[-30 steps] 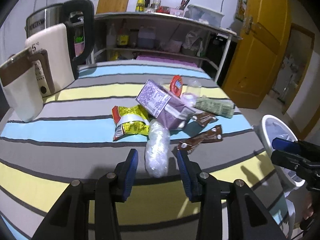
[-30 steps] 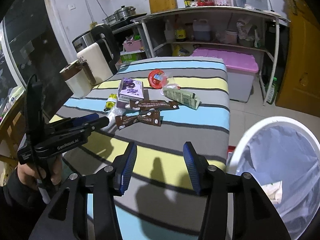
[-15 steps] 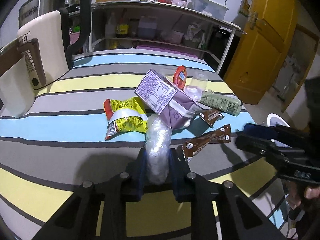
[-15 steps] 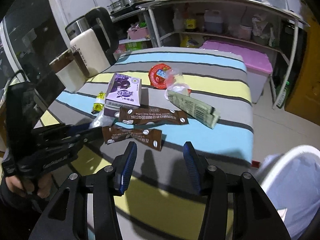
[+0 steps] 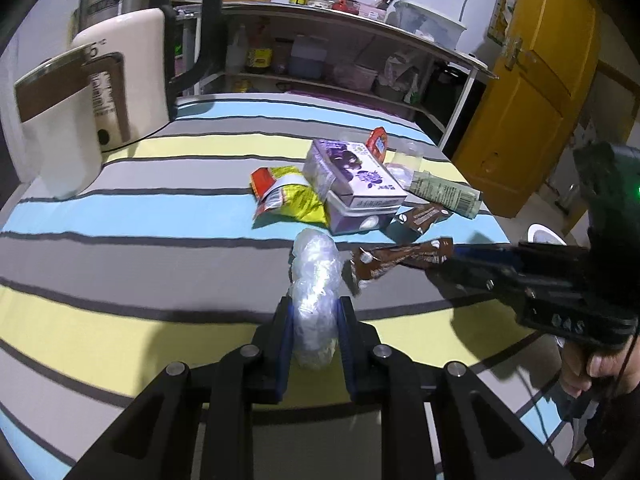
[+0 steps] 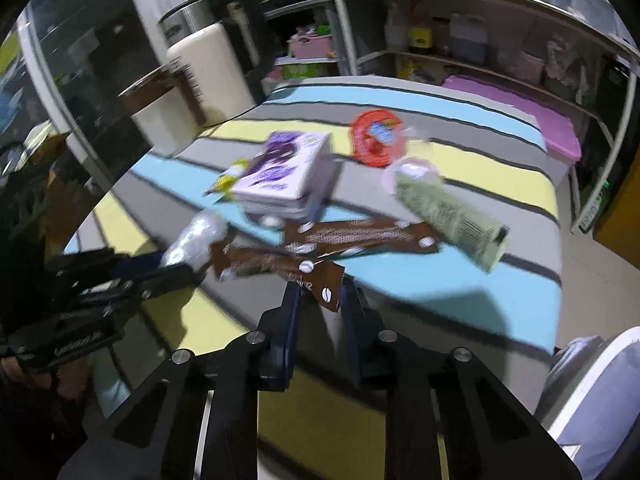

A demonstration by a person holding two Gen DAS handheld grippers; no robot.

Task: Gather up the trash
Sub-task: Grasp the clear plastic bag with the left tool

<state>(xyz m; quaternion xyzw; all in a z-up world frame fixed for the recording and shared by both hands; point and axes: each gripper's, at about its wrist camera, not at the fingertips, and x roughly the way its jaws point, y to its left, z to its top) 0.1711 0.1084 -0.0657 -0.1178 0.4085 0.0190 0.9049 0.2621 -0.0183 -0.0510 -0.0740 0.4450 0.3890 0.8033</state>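
Observation:
Trash lies on a striped table (image 5: 120, 216). My left gripper (image 5: 316, 320) is shut on a crumpled clear plastic wad (image 5: 314, 276), also seen in the right wrist view (image 6: 196, 236). My right gripper (image 6: 320, 300) has closed on the end of a brown coffee sachet (image 6: 280, 266), which shows in the left wrist view (image 5: 396, 258) too. A second brown sachet (image 6: 360, 234), a purple carton (image 5: 352, 184), a yellow snack bag (image 5: 288, 200), a green wrapper (image 6: 448, 216) and a red lid (image 6: 376, 136) lie beyond.
A cream kettle (image 5: 116, 76) and a white cup (image 5: 56, 128) stand at the table's far left. A white bin (image 6: 600, 392) with a liner is at the lower right off the table. Shelves (image 5: 340, 52) stand behind and a yellow door (image 5: 532, 92) is to the right.
My left gripper closed on the plastic wad. My right gripper moved from the bin to the table and closed on the near brown sachet.

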